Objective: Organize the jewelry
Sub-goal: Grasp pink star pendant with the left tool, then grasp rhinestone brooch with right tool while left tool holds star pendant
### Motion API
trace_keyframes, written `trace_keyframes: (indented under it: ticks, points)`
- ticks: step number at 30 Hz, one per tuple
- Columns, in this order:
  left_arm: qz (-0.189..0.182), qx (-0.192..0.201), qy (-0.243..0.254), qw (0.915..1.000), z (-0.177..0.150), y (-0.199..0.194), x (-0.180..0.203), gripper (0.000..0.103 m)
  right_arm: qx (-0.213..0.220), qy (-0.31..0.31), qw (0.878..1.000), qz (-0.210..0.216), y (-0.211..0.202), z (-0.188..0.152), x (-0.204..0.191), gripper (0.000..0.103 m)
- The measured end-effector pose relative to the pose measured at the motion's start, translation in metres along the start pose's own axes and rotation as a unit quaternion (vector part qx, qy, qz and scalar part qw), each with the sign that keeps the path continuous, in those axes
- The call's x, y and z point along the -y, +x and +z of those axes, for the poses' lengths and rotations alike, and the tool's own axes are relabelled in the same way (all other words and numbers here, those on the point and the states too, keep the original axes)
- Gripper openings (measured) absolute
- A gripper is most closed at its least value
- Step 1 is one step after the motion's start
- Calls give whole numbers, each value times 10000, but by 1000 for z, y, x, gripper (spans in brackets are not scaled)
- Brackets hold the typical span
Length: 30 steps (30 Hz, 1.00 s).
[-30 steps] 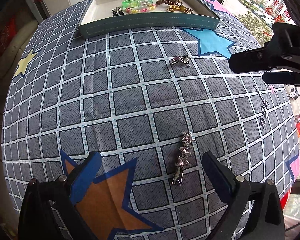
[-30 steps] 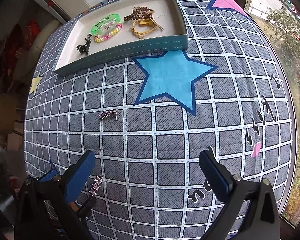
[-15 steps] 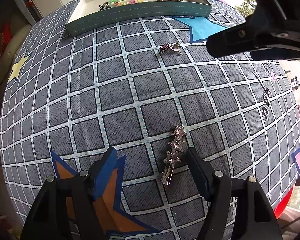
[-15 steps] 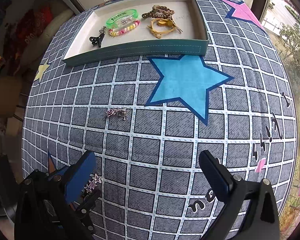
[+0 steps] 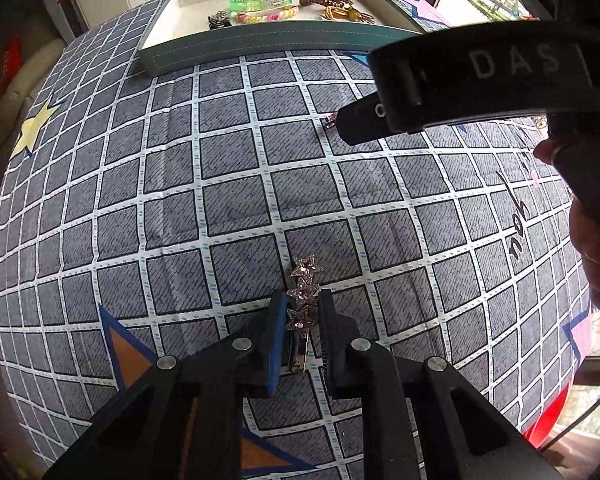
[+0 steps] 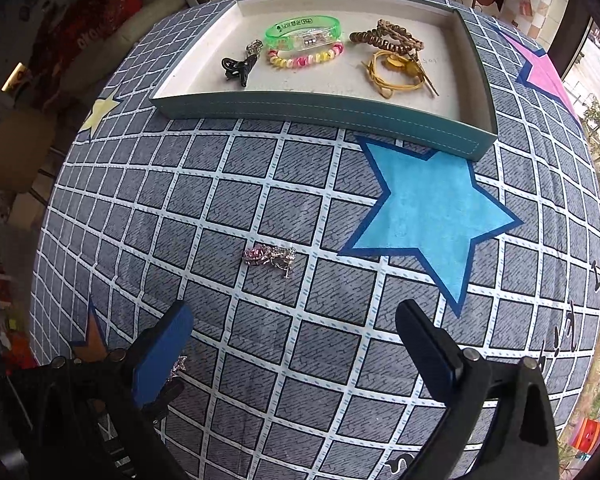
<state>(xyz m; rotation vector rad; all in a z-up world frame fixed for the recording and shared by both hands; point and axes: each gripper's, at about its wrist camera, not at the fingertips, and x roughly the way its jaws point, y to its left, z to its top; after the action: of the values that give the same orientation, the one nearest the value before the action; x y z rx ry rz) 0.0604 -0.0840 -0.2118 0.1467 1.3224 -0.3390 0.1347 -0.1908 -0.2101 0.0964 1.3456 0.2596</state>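
My left gripper (image 5: 302, 300) is shut on the star hair clip (image 5: 305, 294), a silver clip with three glittery pink stars lying on the checked cloth; one star tip shows in the right wrist view (image 6: 178, 366). My right gripper (image 6: 294, 320) is open and empty, just short of a small pink-stoned brooch (image 6: 270, 258), which is mostly hidden behind the right gripper in the left wrist view. The teal jewelry tray (image 6: 320, 110) at the far side holds a green bracelet (image 6: 302, 30), a beaded bracelet, a black clip and gold and brown pieces.
The table is covered by a grey checked cloth with a large blue star (image 6: 424, 216), an orange star near my left gripper (image 5: 128, 354) and a yellow star at the left edge. The right gripper body (image 5: 460, 88) hangs over the cloth's right side. A window lies to the right.
My left gripper has closed from wide open onto the star hair clip. My right gripper has moved forward and left toward the brooch, staying open.
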Motion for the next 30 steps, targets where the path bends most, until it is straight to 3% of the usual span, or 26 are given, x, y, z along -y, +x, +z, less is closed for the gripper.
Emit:
trace_keyframes:
  ticks: [12,16,30]
  points:
    - [-12,148,-441,9989,7,-18,-33,28,26,93,9994,-347,25,16,-15,70]
    - [-9,211,-507,9985,9,-22,-38,28,114,-129,9975,-690,26,18,-23,36]
    - [-102,448,-647,9968,32,-36,-62,28,156,806,9966,-2,2,16,24,36]
